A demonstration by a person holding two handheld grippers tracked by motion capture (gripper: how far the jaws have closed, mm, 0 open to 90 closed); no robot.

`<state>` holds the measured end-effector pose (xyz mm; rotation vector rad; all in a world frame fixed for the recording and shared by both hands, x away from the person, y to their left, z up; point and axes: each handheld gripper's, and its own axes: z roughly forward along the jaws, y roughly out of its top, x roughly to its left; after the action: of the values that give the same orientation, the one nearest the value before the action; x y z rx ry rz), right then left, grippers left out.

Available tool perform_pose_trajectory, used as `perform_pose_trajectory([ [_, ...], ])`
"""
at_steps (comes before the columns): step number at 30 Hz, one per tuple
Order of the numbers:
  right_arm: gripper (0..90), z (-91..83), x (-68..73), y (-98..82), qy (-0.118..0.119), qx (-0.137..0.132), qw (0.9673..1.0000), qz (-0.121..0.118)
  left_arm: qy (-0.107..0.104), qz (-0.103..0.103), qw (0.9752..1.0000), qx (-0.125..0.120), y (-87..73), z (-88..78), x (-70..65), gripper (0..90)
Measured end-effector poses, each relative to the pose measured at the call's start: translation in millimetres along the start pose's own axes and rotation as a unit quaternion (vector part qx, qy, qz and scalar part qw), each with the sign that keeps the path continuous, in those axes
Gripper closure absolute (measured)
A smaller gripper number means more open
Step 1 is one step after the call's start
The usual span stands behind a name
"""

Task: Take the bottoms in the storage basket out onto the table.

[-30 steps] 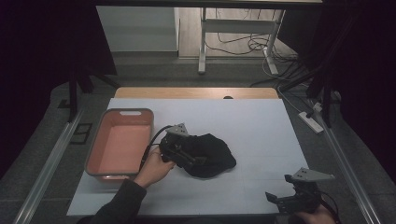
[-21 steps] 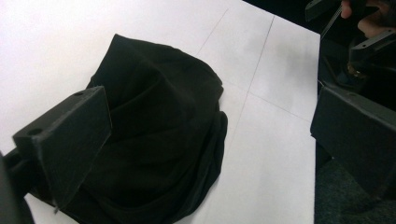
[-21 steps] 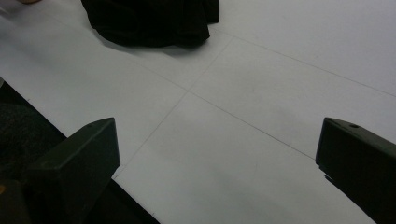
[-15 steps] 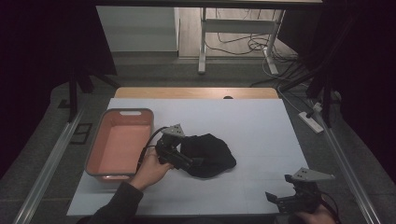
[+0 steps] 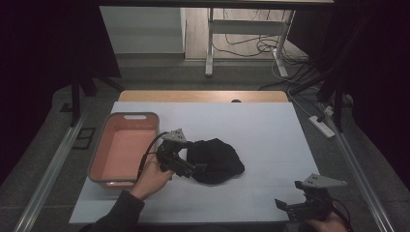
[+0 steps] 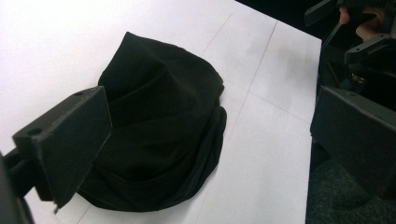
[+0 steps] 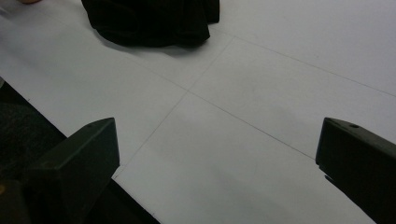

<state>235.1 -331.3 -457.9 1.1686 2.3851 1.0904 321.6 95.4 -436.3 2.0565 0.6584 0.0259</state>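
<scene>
A crumpled black cloth (image 5: 216,160) lies on the white table top (image 5: 261,130), a little left of centre. My left gripper (image 5: 190,167) is at the cloth's left edge, held by a hand. In the left gripper view its jaws stand wide open (image 6: 210,109), and the black cloth (image 6: 159,130) lies between and just beyond them. My right gripper (image 5: 285,206) rests near the table's front right edge, well clear of the cloth. Its jaws are open (image 7: 217,135) over bare table, with the black cloth (image 7: 154,18) far ahead of them.
A salmon-pink plastic basin (image 5: 112,159) stands on the table's left side, right beside my left hand. Beyond the table's far edge a desk frame (image 5: 210,43) and cables (image 5: 270,48) are on the floor. A power strip (image 5: 322,124) lies off the right side.
My left gripper has drawn slightly left, back from the cloth's middle to its edge. The right gripper has stayed put.
</scene>
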Motion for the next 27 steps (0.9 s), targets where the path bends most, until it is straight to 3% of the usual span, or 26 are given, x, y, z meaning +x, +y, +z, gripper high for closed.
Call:
perform_pose_trajectory([
  [27, 0.0, -0.2, 0.3, 0.0, -0.001, 0.000, 1.0000, -0.001, 0.013, 0.000, 0.9999, -0.007, -10.8, -18.1, -10.5, 0.0],
])
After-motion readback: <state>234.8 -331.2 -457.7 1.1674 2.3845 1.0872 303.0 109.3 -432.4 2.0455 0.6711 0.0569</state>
